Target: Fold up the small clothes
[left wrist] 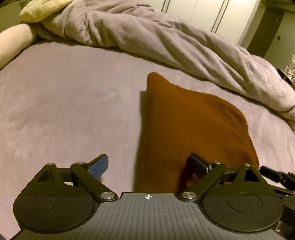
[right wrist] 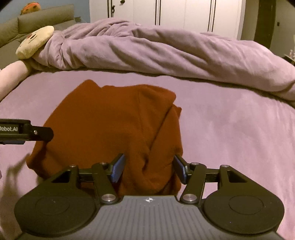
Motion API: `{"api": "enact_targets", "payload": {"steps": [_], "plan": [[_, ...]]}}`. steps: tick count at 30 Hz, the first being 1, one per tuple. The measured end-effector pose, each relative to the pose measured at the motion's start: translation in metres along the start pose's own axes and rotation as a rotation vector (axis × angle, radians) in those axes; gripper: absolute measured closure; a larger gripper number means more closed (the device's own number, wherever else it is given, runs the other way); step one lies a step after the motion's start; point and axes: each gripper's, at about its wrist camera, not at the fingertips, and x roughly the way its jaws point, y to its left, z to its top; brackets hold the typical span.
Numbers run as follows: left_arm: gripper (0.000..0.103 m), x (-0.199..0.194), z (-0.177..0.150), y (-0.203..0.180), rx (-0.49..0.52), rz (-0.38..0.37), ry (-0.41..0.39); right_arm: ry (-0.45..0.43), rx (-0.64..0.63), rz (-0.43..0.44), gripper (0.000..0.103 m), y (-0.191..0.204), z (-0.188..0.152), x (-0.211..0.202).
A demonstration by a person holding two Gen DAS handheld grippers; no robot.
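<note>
A rust-brown knit garment [right wrist: 110,127] lies folded on the purple bed sheet [right wrist: 230,129]. In the left wrist view the garment [left wrist: 184,125] lies ahead and to the right. My left gripper [left wrist: 150,166] is open, its jaws straddling the garment's near left edge. My right gripper [right wrist: 148,169] is open, its jaws wide around the garment's near right fold, not closed on it. The left gripper's body [right wrist: 25,132] shows at the left edge of the right wrist view.
A bunched purple duvet [right wrist: 166,51] runs across the far side of the bed. A cream plush pillow [right wrist: 35,42] and a pale bolster [right wrist: 11,75] lie at the far left. White wardrobe doors [right wrist: 184,13] stand behind.
</note>
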Motion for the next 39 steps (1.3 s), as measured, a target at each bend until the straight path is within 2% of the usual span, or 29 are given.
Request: {"api": "enact_targets", "payload": {"steps": [3,6,14,16,19,22,26,29,32,35,39], "plan": [[0.004,0.002,-0.002,-0.003,0.021,0.015,0.013,0.017,-0.029,-0.027,0.042,0.002,-0.001,0.003],[0.004,0.000,-0.001,-0.004,0.028,0.021,0.002,0.017,-0.001,-0.011,0.042,-0.001,0.002,0.000],[0.005,-0.002,0.021,-0.002,-0.009,0.050,-0.086,-0.120,0.043,0.004,0.040,-0.007,0.024,-0.013],[0.005,0.004,0.031,-0.003,-0.027,0.055,-0.105,-0.155,0.056,0.001,0.035,-0.006,0.033,-0.010],[0.005,0.018,0.050,-0.008,-0.052,0.077,-0.145,-0.231,0.056,0.001,0.023,-0.001,0.053,0.003],[0.002,0.036,0.066,-0.013,-0.098,0.078,-0.198,-0.270,0.089,-0.010,0.019,0.002,0.075,0.022],[0.002,0.073,0.074,-0.018,-0.095,0.095,-0.190,-0.287,0.122,-0.013,0.016,0.007,0.095,0.057],[0.002,0.101,0.070,-0.021,-0.088,0.138,-0.138,-0.302,0.089,-0.057,0.007,0.014,0.095,0.083],[0.001,0.114,0.066,-0.026,-0.069,0.166,-0.149,-0.302,0.032,-0.140,0.006,0.016,0.090,0.105],[0.001,0.128,0.059,-0.024,-0.072,0.173,-0.163,-0.323,0.081,-0.161,0.006,0.002,0.081,0.118],[0.000,0.136,0.058,-0.023,-0.055,0.191,-0.163,-0.270,0.165,-0.145,0.006,-0.011,0.077,0.138]]}}
